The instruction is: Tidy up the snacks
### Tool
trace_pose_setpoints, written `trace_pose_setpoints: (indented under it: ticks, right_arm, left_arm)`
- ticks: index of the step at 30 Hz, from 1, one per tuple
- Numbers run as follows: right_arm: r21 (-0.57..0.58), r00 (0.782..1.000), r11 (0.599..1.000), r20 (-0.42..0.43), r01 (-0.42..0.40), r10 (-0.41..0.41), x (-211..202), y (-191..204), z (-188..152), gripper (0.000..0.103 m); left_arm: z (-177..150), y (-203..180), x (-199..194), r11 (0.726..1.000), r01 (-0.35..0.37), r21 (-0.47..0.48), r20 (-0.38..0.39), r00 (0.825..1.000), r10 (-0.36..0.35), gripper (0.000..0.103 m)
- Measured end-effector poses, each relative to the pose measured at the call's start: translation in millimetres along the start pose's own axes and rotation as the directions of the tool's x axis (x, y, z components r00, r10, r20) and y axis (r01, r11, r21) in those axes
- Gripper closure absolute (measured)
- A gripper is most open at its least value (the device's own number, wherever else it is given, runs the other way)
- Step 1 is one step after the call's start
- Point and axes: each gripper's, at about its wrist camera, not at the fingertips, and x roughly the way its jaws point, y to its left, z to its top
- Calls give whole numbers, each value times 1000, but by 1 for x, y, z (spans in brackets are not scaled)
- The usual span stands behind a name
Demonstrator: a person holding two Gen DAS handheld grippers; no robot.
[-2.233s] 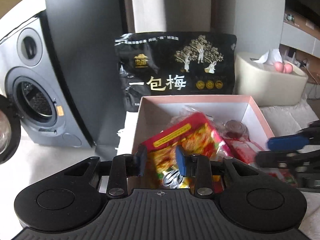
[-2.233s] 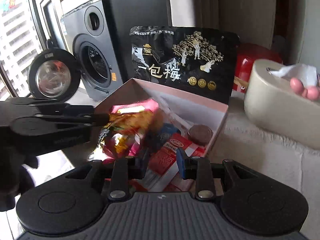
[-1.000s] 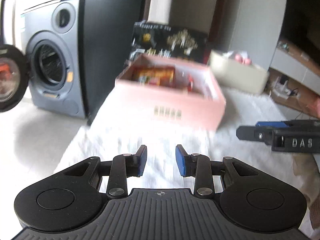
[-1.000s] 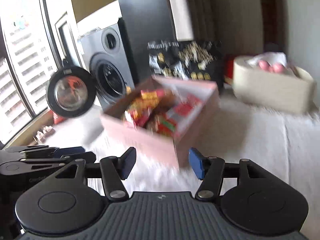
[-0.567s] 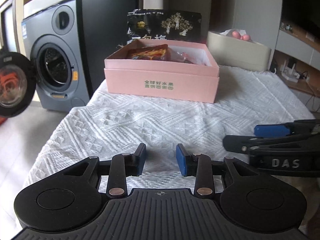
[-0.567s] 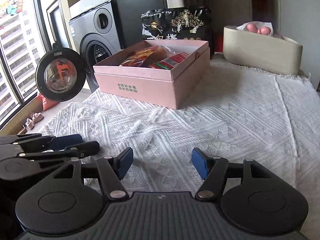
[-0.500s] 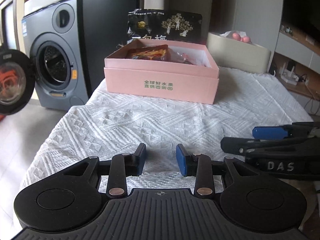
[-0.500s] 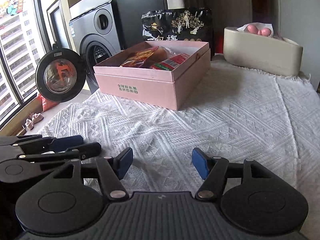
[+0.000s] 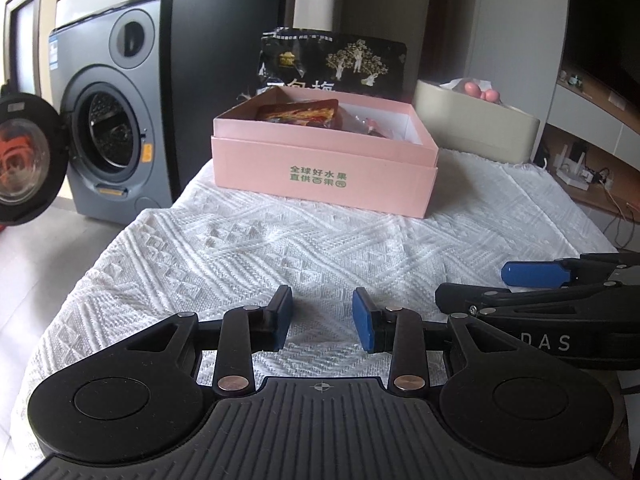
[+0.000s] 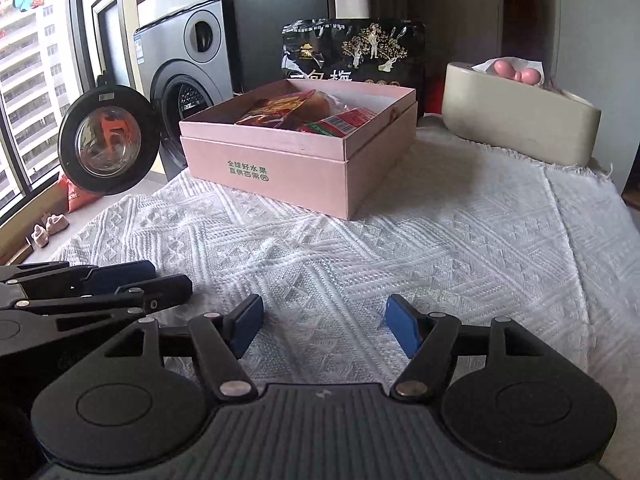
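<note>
Snacks (image 10: 320,114) in pink box (image 10: 280,164)

The white cloth (image 10: 460,240) on the table is bare from the near edge up to the pink box (image 9: 320,176). A gripper can pass freely there. The pink box stands in the way at the far side, toward the left. It is open on top, with snack packs (image 10: 304,114) inside. Close behind it a big black bag (image 10: 352,50) stands up like a wall. To the right of the box sits a cream tissue box (image 10: 516,120), with a gap of cloth between them. The left gripper (image 9: 322,322) and the right gripper (image 10: 322,326) hang side by side, near each other, both with nothing between the jaws.
</note>
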Motion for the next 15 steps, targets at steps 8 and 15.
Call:
trace_pose_setpoints:
  ticks: [8,15]
  right_arm:
    - [6,1000,1000,2,-1,1,-1,0,0,34]
    - [7,1000,1000,2,-2,2,-1,0,0,34]
  left_arm:
    - [-4,-7,-3,999,-31,22,3,1000,30,66]
    - [-3,-4,-3,1000,-17,-2,-4,1000,17,66]
